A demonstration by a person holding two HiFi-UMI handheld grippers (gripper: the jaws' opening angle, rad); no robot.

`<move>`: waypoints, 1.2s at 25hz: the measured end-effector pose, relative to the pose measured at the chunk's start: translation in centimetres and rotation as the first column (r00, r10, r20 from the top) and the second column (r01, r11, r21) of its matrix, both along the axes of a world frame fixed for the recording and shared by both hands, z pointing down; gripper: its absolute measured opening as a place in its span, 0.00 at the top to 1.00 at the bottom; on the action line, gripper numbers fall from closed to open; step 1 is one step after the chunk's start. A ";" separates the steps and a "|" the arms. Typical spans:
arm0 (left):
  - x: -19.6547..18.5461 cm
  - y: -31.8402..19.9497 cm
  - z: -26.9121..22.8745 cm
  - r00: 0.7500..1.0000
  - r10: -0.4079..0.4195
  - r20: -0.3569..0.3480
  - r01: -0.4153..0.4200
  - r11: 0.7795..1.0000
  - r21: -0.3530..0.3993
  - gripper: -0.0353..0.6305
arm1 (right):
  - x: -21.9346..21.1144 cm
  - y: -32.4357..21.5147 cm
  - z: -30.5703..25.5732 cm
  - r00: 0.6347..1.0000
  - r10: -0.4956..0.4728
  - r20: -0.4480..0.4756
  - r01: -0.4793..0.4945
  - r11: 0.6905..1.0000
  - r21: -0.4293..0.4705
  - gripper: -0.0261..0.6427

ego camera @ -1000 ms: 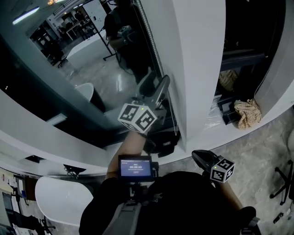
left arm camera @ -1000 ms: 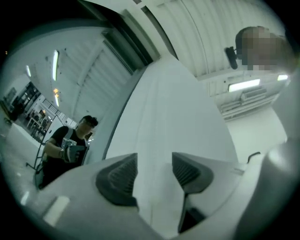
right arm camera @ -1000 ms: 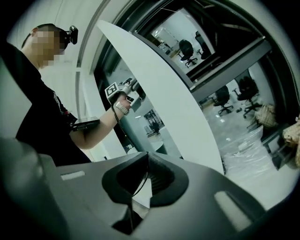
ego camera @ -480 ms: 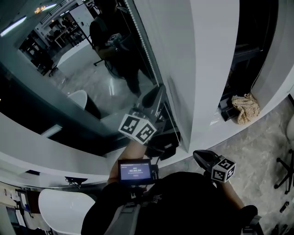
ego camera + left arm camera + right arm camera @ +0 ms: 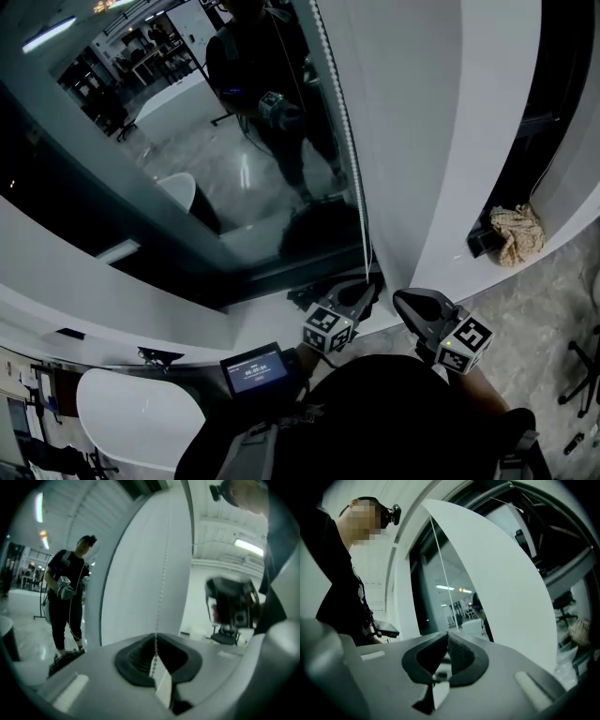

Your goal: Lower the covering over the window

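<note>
Beads of the pull chain (image 5: 161, 581) sit pinched between the fingers of your left gripper (image 5: 155, 638), rising from them across the white blind (image 5: 136, 573) just beyond. Fingers of your right gripper (image 5: 446, 634) are pressed together, the blind ahead of them.

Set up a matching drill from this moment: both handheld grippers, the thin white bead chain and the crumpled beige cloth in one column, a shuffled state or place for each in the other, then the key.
Things
1. left gripper
2. right gripper
3. thin white bead chain
4. crumpled beige cloth

States or places
A. lies on the white ledge at the far right
B. shut with nothing between its pads
C. hangs straight in front of the white roller blind
D. clamped on the chain

Pairs: 1-D, 2-B, 3-C, 4-A.
</note>
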State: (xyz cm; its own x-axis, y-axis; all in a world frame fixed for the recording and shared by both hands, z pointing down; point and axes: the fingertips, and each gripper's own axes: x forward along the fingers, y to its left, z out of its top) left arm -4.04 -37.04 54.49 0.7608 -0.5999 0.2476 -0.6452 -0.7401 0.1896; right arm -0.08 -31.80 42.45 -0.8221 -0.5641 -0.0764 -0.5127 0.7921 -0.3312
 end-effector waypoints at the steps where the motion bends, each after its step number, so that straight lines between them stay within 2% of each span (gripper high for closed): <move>1: 0.0 1.0 1.9 0.999 0.010 0.051 -0.010 1.000 0.002 0.93 | -0.3 -0.1 -2.6 1.000 0.014 0.022 -0.015 0.998 0.058 0.95; 3: -0.3 2.7 4.8 0.993 0.026 0.113 -0.024 1.000 -0.015 0.93 | -0.9 -0.2 -8.1 0.998 0.036 0.052 -0.045 0.982 0.181 0.94; 5: -0.5 4.4 7.0 0.989 0.047 0.141 -0.039 0.998 -0.058 0.93 | -1.1 -0.6 -14.0 0.995 0.055 0.086 -0.077 0.955 0.288 0.87; 6: -0.5 5.1 7.9 0.986 0.062 0.154 -0.050 0.996 -0.075 0.93 | -0.9 -1.0 -16.8 0.992 0.068 0.102 -0.098 0.941 0.324 0.87; 8: -0.3 6.4 9.4 0.980 0.089 0.179 -0.073 0.993 -0.097 0.93 | -0.7 -1.9 -21.6 0.987 0.074 0.141 -0.121 0.927 0.355 0.86; 10: -0.5 7.2 10.5 0.977 0.096 0.189 -0.076 0.991 -0.110 0.93 | -1.4 -2.3 -25.0 0.986 0.032 0.162 -0.090 0.926 0.367 0.81; 14: -0.7 7.4 10.6 0.969 0.105 0.222 -0.090 0.993 -0.077 0.93 | -4.2 -2.5 -28.9 0.990 -0.025 0.140 -0.034 0.915 0.402 0.75; 17: 0.0 7.8 10.3 0.959 0.140 0.245 -0.126 0.990 -0.069 0.93 | -4.9 -3.0 -31.3 0.994 0.013 0.112 -0.063 0.890 0.452 0.77; 18: 0.2 8.0 10.2 0.960 0.145 0.242 -0.131 0.989 -0.070 0.93 | -5.0 -3.1 -31.9 0.995 0.037 0.089 -0.075 0.874 0.480 0.88; 19: 0.3 8.2 10.2 0.961 0.143 0.236 -0.130 0.989 -0.071 0.93 | -5.2 -3.0 -32.2 0.996 0.060 0.060 -0.082 0.856 0.510 0.94; 22: -0.3 8.5 10.3 0.965 0.121 0.232 -0.100 0.990 -0.101 0.93 | -6.0 -2.1 -32.0 0.991 0.120 -0.055 -0.059 0.776 0.627 0.94; 23: -0.7 8.6 10.6 0.962 0.120 0.243 -0.093 0.988 -0.122 0.93 | -6.5 -1.6 -31.5 0.982 0.150 -0.114 -0.036 0.742 0.669 0.94; 25: -1.8 8.5 11.3 0.963 0.102 0.250 -0.067 0.987 -0.145 0.92 | -7.5 -0.9 -29.8 0.942 0.240 -0.237 0.009 0.685 0.729 0.94; 26: -2.7 8.2 11.5 0.972 0.068 0.227 -0.035 0.989 -0.146 0.92 | -7.7 -0.8 -28.6 0.912 0.284 -0.295 0.032 0.669 0.743 0.94; 28: -5.2 7.0 10.8 0.993 -0.053 0.108 0.071 0.983 -0.172 0.92 | -7.8 -0.6 -26.1 0.857 0.343 -0.384 0.072 0.658 0.749 0.94; 29: -6.7 6.4 9.6 0.991 -0.130 0.027 0.133 0.970 -0.205 0.92 | -7.9 -0.7 -24.8 0.837 0.359 -0.414 0.086 0.660 0.746 0.94; 30: -8.4 5.7 8.1 0.976 -0.211 -0.050 0.194 0.952 -0.238 0.91 | -8.0 -0.9 -23.3 0.818 0.367 -0.442 0.099 0.668 0.738 0.94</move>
